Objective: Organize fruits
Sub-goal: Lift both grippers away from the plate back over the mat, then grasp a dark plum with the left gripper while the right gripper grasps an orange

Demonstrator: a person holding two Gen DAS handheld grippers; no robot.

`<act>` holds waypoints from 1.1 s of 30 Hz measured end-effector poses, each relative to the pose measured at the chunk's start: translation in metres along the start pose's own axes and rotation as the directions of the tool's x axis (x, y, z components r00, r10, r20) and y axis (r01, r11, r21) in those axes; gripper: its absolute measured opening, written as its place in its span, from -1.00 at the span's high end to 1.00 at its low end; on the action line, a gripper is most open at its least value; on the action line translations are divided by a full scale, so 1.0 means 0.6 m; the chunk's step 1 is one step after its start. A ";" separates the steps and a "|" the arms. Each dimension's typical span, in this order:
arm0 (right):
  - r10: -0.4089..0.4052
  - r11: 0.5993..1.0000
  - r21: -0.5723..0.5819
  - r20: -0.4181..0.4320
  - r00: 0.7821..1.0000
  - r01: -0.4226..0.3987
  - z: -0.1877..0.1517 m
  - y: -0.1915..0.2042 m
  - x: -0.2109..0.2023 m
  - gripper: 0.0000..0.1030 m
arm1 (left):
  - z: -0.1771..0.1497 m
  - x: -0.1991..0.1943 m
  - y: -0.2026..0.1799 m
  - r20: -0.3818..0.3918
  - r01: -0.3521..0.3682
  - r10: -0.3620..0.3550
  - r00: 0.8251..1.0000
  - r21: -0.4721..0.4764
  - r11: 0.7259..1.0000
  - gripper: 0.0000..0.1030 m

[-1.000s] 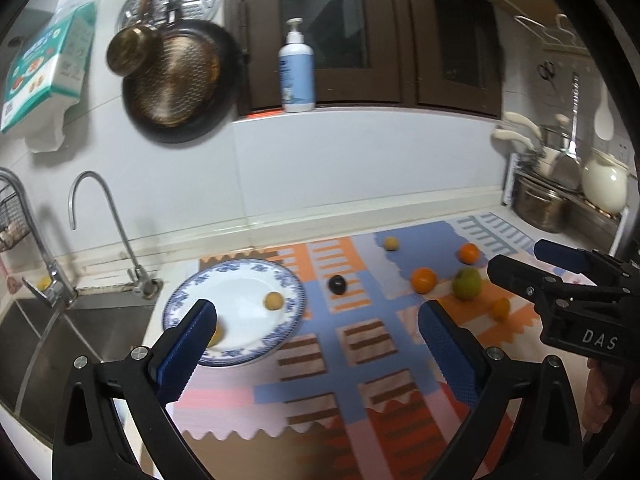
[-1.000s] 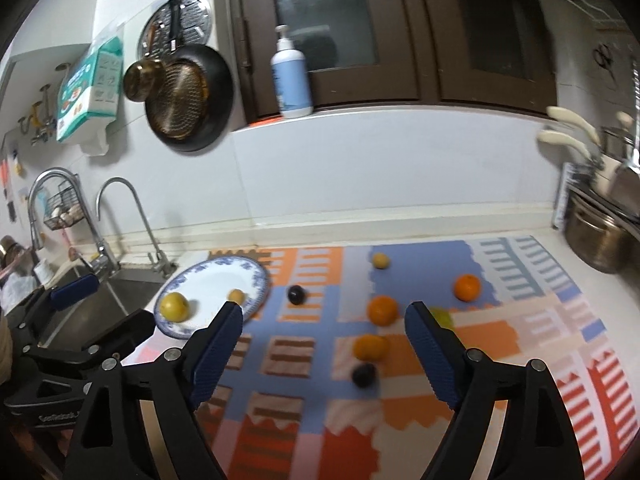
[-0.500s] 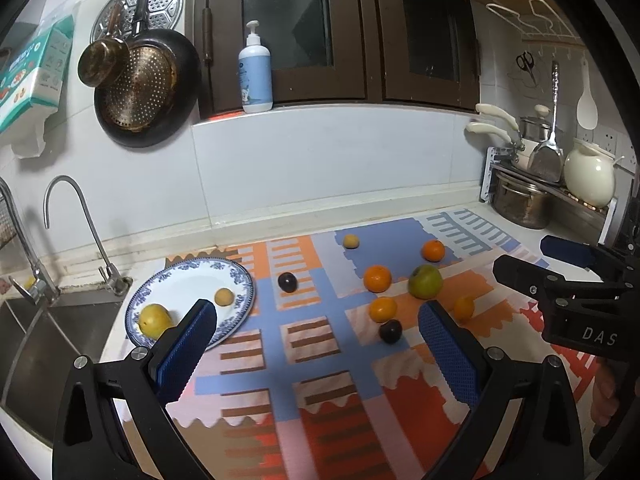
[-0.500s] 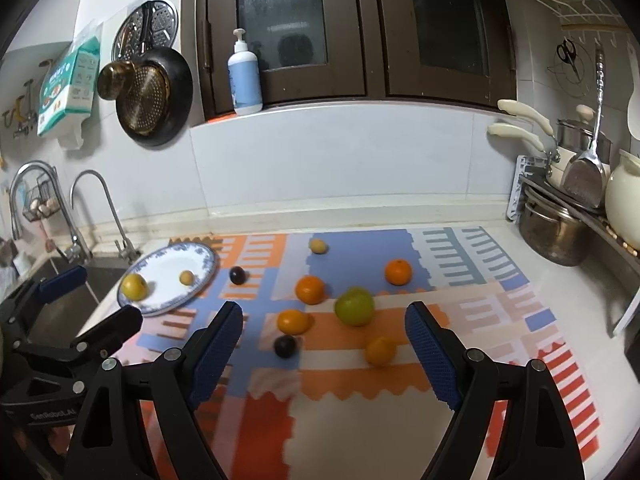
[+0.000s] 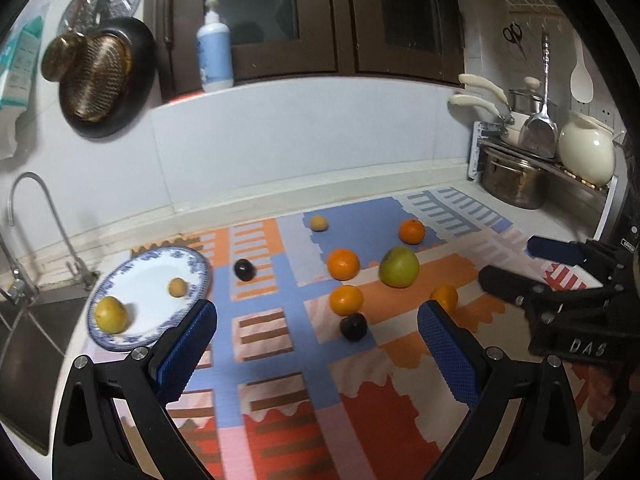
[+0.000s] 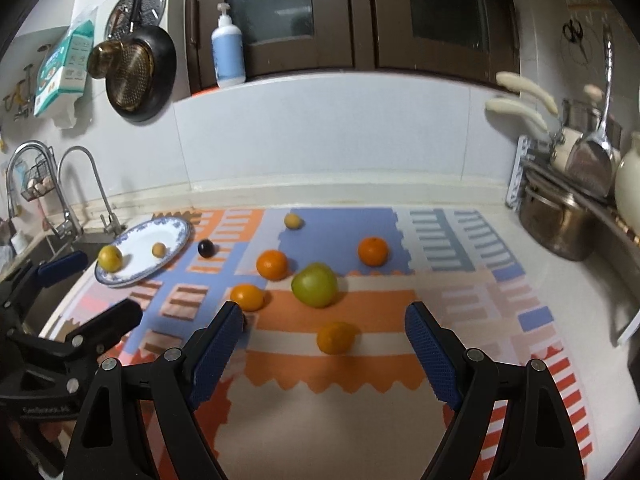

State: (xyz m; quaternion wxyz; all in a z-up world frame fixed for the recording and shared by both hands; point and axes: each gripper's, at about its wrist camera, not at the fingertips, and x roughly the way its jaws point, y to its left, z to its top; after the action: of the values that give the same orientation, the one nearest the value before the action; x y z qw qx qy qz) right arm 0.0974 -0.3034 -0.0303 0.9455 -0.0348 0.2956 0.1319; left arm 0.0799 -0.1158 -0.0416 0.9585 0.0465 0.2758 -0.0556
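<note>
The jaws of both the left gripper (image 5: 316,340) and the right gripper (image 6: 324,340) stand wide apart above the desk (image 6: 580,280), holding nothing. On the patterned mat (image 6: 360,400) lie a green apple (image 6: 315,284), four oranges, the nearest (image 6: 335,337) just ahead of the right gripper, two dark plums (image 5: 353,326) (image 5: 244,269) and a small yellowish fruit (image 6: 293,221). At the mat's left end, beside the sink (image 5: 24,344), a blue-rimmed plate (image 5: 200,268) holds a yellow fruit (image 5: 110,313) and a small tan fruit (image 5: 178,287).

Plate (image 6: 181,229) left by the sink (image 6: 48,280) holding 2 fruits (image 6: 110,257), 8 fruits (image 6: 314,284) scattered on mat (image 6: 360,376) right
</note>
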 end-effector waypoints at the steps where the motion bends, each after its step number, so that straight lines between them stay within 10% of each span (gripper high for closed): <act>1: 0.005 1.000 -0.002 -0.012 1.000 -0.005 -0.003 -0.003 0.007 -0.63 | 0.000 0.007 -0.003 -0.009 0.005 -0.005 1.000 0.001 1.000 -0.98; 33: 0.077 0.997 0.017 -0.217 0.973 -0.075 -0.045 -0.035 0.162 0.02 | -0.041 0.201 -0.024 -0.287 0.136 -0.147 0.947 -0.059 0.989 0.20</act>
State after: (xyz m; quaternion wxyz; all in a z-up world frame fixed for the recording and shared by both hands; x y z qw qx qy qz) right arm 0.1651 -0.3051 -0.1084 0.9019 -0.0334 0.3991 0.1620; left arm 0.1666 -0.1372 -0.1276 0.9019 0.0158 0.4171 -0.1116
